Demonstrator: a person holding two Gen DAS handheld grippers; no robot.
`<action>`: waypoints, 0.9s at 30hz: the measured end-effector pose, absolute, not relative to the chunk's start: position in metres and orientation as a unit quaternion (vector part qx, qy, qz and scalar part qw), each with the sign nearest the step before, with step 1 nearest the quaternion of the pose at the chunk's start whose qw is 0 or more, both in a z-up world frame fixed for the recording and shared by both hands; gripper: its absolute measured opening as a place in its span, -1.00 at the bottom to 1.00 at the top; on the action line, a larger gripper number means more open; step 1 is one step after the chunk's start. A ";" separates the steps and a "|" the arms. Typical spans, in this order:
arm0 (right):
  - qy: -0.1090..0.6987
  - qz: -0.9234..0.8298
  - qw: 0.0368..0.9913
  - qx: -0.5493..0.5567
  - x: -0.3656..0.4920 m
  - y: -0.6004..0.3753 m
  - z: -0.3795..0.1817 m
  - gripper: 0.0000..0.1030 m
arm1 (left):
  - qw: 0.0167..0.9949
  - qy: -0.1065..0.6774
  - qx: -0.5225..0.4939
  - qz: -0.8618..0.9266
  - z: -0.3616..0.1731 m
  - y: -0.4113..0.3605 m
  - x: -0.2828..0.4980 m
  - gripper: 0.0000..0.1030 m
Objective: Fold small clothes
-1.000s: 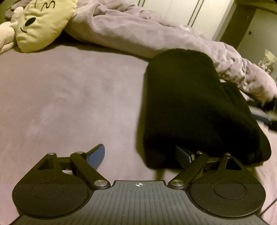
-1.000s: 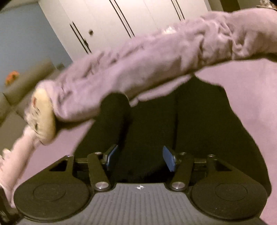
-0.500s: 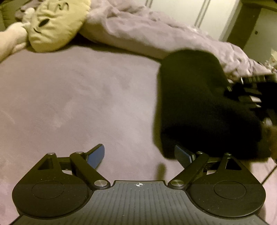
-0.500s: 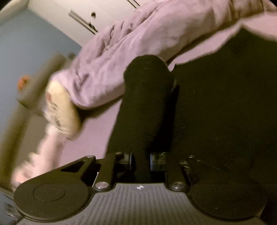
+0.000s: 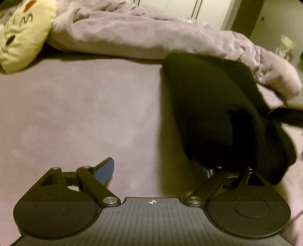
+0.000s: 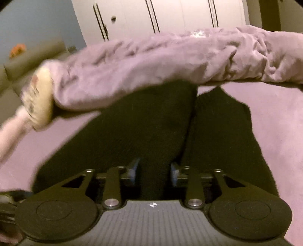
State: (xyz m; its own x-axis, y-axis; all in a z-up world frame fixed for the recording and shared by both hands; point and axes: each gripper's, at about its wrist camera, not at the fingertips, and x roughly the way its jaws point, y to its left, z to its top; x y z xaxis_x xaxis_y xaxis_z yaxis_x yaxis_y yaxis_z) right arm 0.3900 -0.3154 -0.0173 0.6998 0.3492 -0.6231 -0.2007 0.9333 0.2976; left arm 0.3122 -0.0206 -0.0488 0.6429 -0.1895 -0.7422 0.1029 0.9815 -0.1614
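A black garment lies folded on the purple bed cover, right of centre in the left wrist view. My left gripper stands wide open over bare cover, its right fingertip at the garment's near edge. In the right wrist view the garment fills the middle, with a seam or fold line running away from me. My right gripper sits low on it, its jaws opening, with black cloth between the blue pads but not pinched.
A crumpled lilac blanket lies across the back of the bed, touching the garment's far edge. A yellow plush cushion sits at the far left. White wardrobe doors stand behind.
Half a second ago the right gripper was shut on a raised fold of the black cloth; now its jaws have spread and the cloth lies flat. The left gripper stayed open and shifted slightly.
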 end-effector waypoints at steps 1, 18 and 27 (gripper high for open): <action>0.351 0.141 0.918 0.117 0.388 -0.324 -0.015 0.24 | 0.905 0.416 -0.049 -0.079 -0.051 -0.019 0.312 0.79; 0.405 0.201 0.842 0.293 0.429 -0.326 -0.048 -0.27 | 0.901 0.427 -0.042 -0.066 -0.053 -0.020 0.295 0.79; 0.422 0.200 0.830 0.304 0.452 -0.309 -0.057 -0.08 | 0.899 0.430 -0.043 -0.065 -0.051 -0.021 0.295 0.80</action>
